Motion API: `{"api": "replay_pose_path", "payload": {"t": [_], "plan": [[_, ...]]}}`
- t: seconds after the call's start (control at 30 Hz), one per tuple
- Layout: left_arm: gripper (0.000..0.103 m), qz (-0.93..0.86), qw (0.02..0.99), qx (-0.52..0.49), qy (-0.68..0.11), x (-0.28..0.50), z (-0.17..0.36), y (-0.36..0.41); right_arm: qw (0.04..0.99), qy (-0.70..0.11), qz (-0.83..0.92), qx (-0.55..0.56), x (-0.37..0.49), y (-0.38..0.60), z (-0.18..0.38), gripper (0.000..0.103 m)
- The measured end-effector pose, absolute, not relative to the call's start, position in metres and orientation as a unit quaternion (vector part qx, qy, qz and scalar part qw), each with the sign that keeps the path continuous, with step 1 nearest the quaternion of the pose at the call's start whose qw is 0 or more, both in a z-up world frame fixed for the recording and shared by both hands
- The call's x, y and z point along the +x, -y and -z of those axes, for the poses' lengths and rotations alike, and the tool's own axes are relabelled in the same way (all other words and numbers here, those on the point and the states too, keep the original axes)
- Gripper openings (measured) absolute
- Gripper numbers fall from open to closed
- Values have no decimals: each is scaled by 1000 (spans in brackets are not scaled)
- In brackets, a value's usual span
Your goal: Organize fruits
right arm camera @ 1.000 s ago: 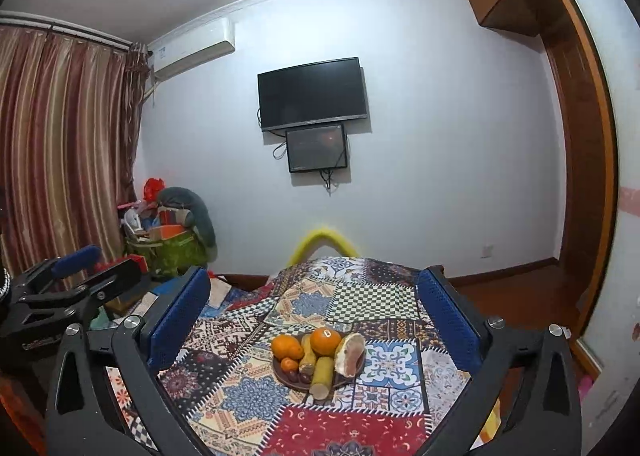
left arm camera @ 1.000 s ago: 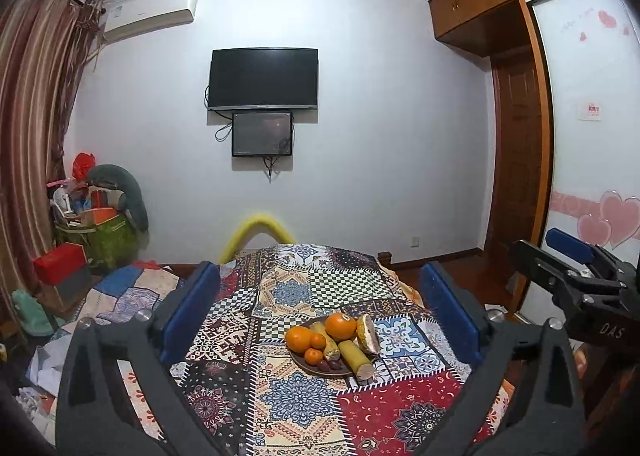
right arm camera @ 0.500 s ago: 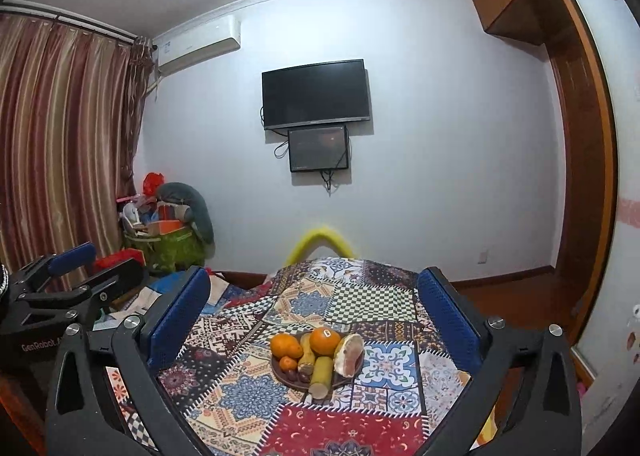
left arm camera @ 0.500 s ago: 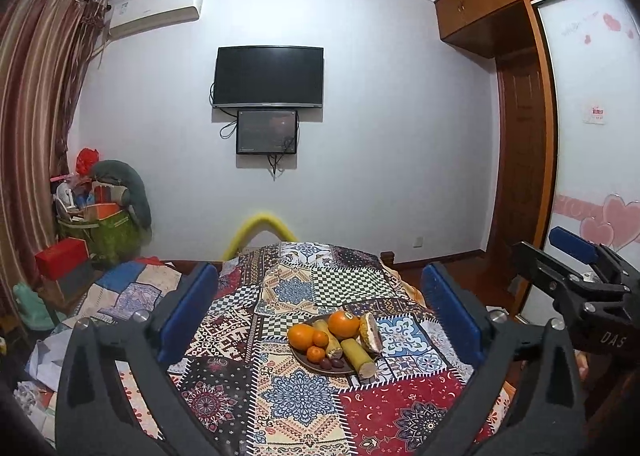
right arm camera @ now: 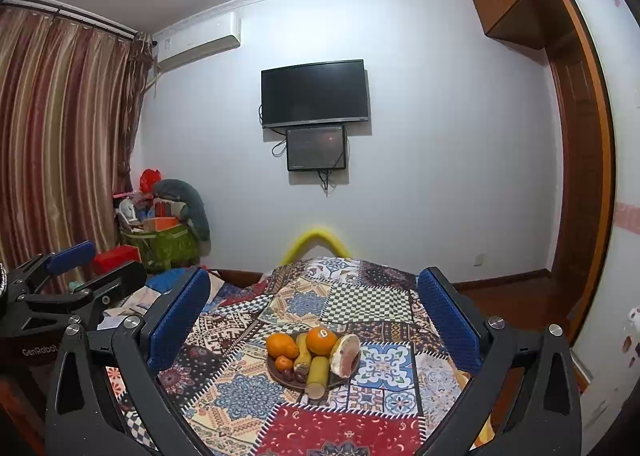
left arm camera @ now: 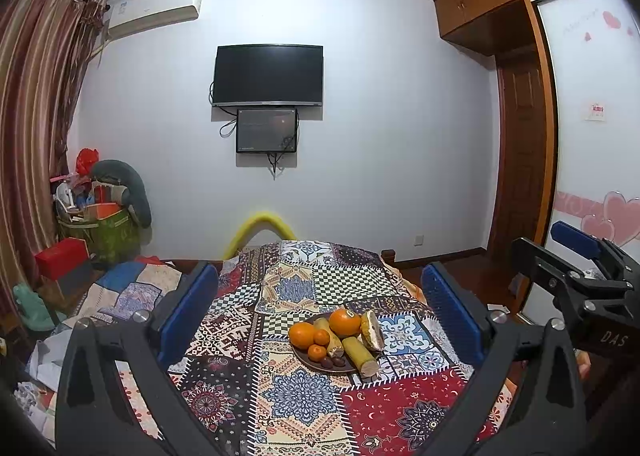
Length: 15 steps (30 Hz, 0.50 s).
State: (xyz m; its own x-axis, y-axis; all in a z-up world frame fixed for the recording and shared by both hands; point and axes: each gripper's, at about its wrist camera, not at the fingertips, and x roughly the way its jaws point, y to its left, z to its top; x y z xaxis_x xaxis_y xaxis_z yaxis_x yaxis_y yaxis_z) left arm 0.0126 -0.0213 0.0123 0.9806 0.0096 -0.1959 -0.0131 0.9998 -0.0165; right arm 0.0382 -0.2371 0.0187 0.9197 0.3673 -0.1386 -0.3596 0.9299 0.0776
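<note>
Fruit on plate (left arm camera: pixel 320 363) lies ahead, below both spread, empty grippers, left (left arm camera: pixel 320 320) and right (right arm camera: pixel 316 320), neither judged nearer.

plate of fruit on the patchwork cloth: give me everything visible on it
The round dark brown plate sits flat on the patterned patchwork cloth, piled full. On it: two large oranges, two small oranges, two yellow-green stalk sections lying lengthwise, the nearer end overhanging the rim, a cut pale fruit piece leaning at the right, and small dark fruits at the front. Material unclear. The left tongs and right tongs are both open, well short of it, touching nothing.
</note>
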Motion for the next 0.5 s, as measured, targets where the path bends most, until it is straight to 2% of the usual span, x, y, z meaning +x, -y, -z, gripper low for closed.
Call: {"api": "replay_pose_path", "payload": {"t": [0.5], "plan": [[103, -7, 995, -15, -98, 15, -12, 17, 981, -73, -178, 17, 38, 234, -22, 103]]}}
